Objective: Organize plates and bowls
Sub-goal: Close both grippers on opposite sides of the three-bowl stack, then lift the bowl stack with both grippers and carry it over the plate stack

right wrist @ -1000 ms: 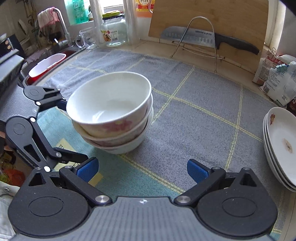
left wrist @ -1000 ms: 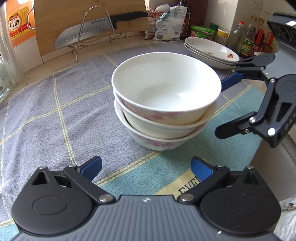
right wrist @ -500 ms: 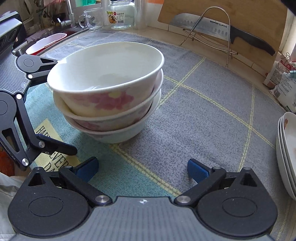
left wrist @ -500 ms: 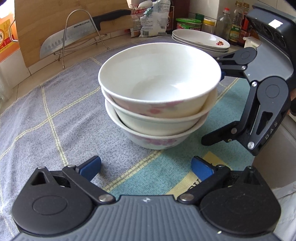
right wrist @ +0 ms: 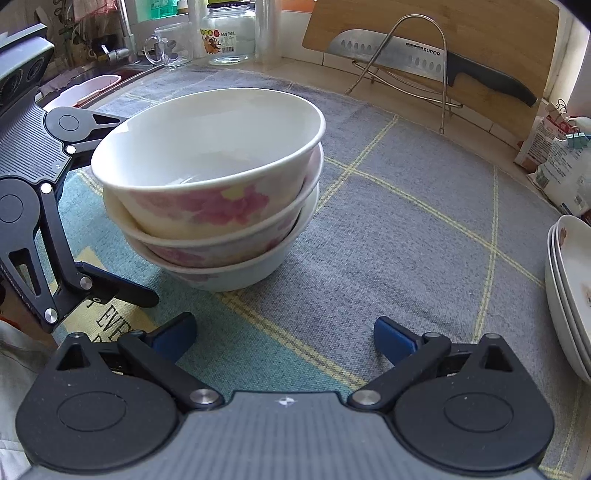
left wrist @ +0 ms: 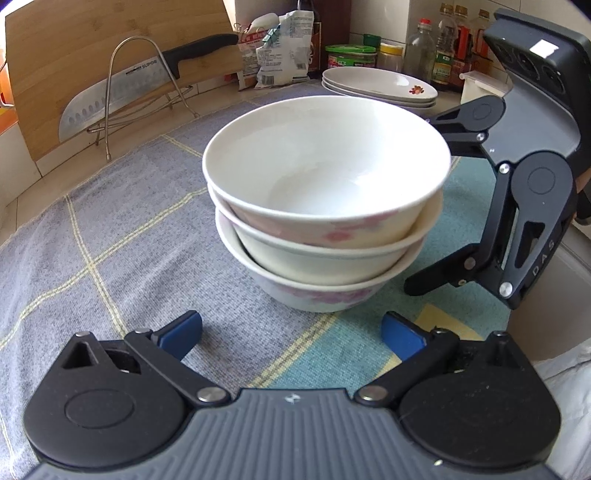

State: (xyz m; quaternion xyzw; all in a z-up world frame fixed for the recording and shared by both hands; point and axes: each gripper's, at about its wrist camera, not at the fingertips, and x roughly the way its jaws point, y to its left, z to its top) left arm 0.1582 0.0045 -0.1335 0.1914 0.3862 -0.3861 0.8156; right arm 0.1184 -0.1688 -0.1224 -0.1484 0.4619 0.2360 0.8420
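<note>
I am looking along both grippers at a stack of 3 bowls (left wrist: 325,206) that is sitting on the grey checked mat (left wrist: 110,236); the top bowl (right wrist: 207,158) is tilting slightly inside the 2 under it, and pink flowers are showing on the outer walls. My left gripper (left wrist: 291,334) is hovering just in front of the stack with its jaws spread wide and gripping nothing; its blue pads (left wrist: 181,332) are standing apart from the lowest bowl, not touching it. My right gripper (right wrist: 284,338) is sitting near the stack too, jaws equally wide and carrying nothing; the bowls are lying ahead and to the left of its blue pads (right wrist: 393,339). In the left wrist view I am seeing the right gripper coming in from the right side of the stack, 1 finger beside the top rim and 1 low by the base; whether either is touching the bowls I cannot tell. A stack of 3 plates (left wrist: 378,86) is resting at the far edge of the mat, well apart from the bowls; in the right wrist view the plates (right wrist: 569,295) are sitting at the right edge. A knife (right wrist: 424,61) is leaning on a wire rack (right wrist: 439,81) against a wooden board (right wrist: 480,33) behind the mat.
</note>
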